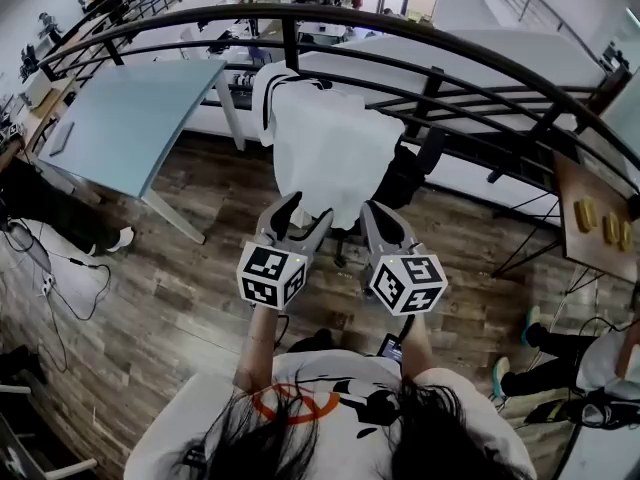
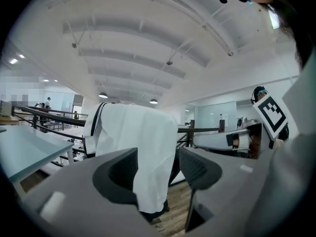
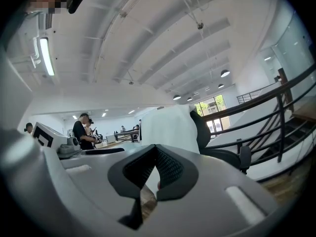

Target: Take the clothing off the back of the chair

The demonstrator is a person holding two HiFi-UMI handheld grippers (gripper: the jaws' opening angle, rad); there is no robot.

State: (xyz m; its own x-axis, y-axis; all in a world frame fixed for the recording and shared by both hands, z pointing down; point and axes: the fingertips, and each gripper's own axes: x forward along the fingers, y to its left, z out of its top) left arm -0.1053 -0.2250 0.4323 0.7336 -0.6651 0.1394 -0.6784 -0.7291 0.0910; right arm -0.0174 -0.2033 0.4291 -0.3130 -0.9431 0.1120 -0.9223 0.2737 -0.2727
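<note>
The white clothing [image 1: 325, 148] hangs over the back of the black chair [image 1: 405, 173], which stands right against the curved dark railing [image 1: 430, 33]. A pale blue bench [image 1: 130, 118] sits off to the chair's left. Only wooden floor [image 1: 180, 298] lies between the person and the chair. The left gripper [image 1: 303, 216] has its jaws released and wide, short of the cloth. The right gripper [image 1: 385, 218] is beside it, jaws clenched on nothing.

L hand-held gripper [image 1: 306, 214] agape, R [image 1: 374, 213] closed
</note>
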